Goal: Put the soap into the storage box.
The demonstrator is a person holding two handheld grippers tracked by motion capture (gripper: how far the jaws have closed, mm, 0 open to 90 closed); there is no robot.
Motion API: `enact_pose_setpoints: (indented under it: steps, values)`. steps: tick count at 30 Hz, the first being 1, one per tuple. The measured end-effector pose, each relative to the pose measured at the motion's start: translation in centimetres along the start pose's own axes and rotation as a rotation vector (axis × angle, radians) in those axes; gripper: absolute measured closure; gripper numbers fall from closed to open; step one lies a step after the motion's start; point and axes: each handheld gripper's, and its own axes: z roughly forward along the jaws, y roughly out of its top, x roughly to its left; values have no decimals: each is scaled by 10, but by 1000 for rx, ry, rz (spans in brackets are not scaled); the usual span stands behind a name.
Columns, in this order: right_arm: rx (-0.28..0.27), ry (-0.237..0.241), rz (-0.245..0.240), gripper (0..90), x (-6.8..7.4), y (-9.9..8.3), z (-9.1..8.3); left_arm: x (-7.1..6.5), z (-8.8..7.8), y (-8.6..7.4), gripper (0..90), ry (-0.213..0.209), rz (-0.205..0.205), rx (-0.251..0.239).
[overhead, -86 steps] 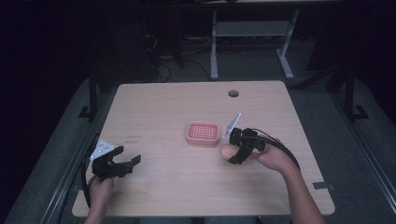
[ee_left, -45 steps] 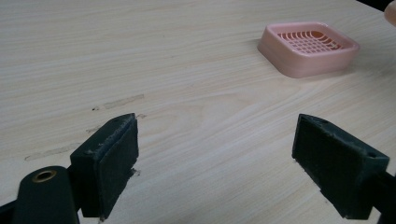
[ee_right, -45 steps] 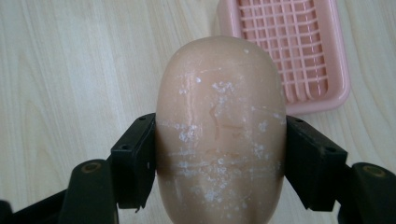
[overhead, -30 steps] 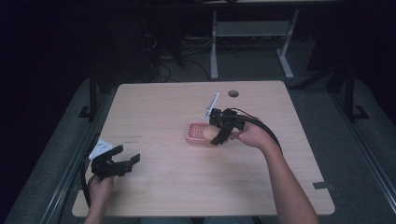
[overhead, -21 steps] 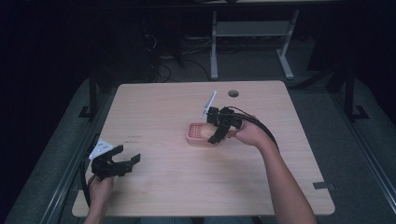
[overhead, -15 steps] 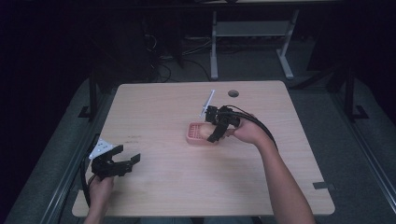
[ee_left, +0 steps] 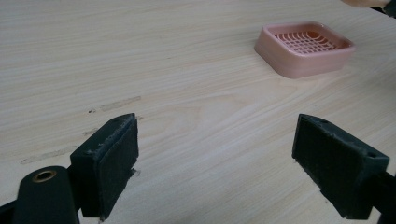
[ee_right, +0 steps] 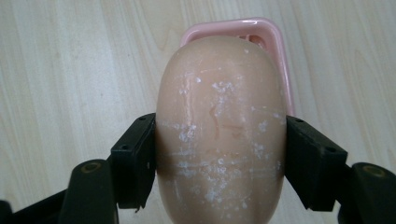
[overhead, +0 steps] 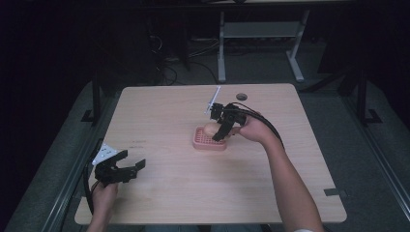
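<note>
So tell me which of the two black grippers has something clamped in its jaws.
The right gripper: its jaws press on a tan oval soap bar over the pink plastic soap dish. The left gripper stands open, holding nothing.

The counter (overhead: 169,116) is pale wood with a fine grain and a round hole (overhead: 241,94) near its far edge. A few faint dark scuffs (ee_left: 114,103) mark its top. Beyond it on the dark floor stand a grey frame (overhead: 261,36) and a tangle of cables (overhead: 167,72).
</note>
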Motion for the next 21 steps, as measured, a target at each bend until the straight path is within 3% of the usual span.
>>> enact_pose_setpoints:
  steps: [3, 21]
  values:
    - [-25, 13, 7, 319, -3, 1, 1, 0, 0, 0, 143, -2, 2, 1]
    - [12, 32, 5, 318, -14, 12, 35, 0, -2, 0, 142, -1, 10, 12]
